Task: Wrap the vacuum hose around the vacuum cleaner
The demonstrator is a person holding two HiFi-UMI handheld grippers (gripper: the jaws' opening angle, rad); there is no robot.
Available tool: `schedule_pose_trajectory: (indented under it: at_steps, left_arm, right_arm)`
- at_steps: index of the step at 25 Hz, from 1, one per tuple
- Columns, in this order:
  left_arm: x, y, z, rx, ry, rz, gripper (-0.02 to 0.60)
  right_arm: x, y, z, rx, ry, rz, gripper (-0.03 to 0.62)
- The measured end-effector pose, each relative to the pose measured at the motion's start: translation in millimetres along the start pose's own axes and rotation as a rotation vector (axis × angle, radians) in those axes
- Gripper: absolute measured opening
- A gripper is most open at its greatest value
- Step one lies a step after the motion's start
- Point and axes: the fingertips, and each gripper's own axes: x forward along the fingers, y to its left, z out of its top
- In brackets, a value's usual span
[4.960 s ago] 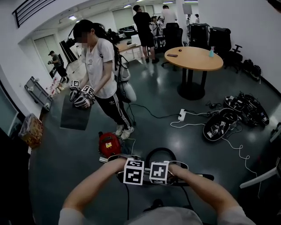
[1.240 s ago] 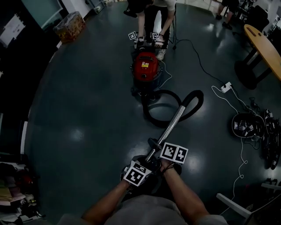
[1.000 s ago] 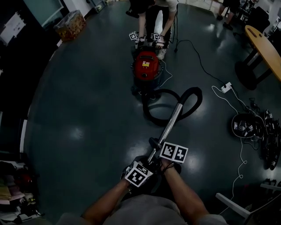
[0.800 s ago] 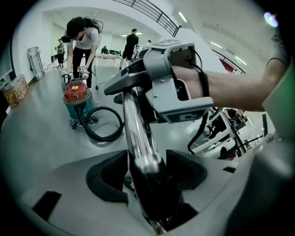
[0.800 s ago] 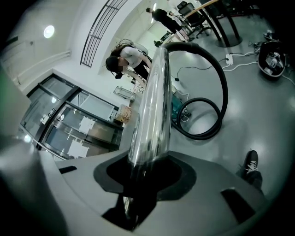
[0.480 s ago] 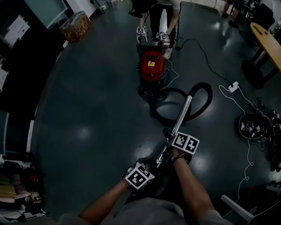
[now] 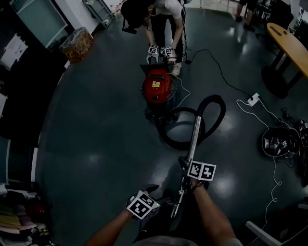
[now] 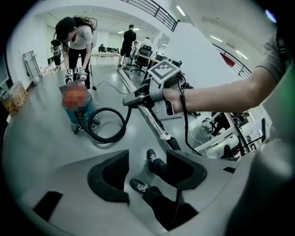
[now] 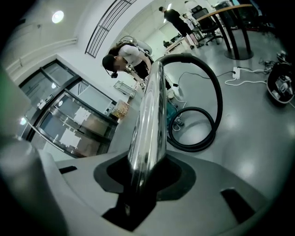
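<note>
The left tongs [image 8: 146,175] have just opened wide and hold nothing; the person's shoes [image 8: 138,186] show past their jaws. Just ahead and right of them, the right tongs [image 9: 144,177] are clamped on the chrome wand [image 9: 150,120]. From the wand's far end the black vacuum hose [image 8: 108,138] loops across the floor [image 7: 96,144] to the red vacuum cleaner [image 7: 156,86], well ahead of both tongs, where another person [image 7: 166,10] bends over it.

Left claw [image 8: 147,175] just opened, empty; right claw [image 9: 145,173] clamped
</note>
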Motion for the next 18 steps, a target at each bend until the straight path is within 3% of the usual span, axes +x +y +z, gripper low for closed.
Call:
schedule_pose_trajectory:
  at_steps: [11, 18]
  left_arm:
    - [88.7, 48.2, 124.8, 0.129, -0.017, 0.122, 0.258]
    - [159.1, 52.0, 189.4, 0.165, -0.011, 0.135, 0.258]
  right_arm:
    - [-2.0, -86.8, 28.9, -0.314, 0.143, 0.035, 0.135]
    - [-0.4, -150.9, 47.7, -0.507, 0.249, 0.039, 0.134]
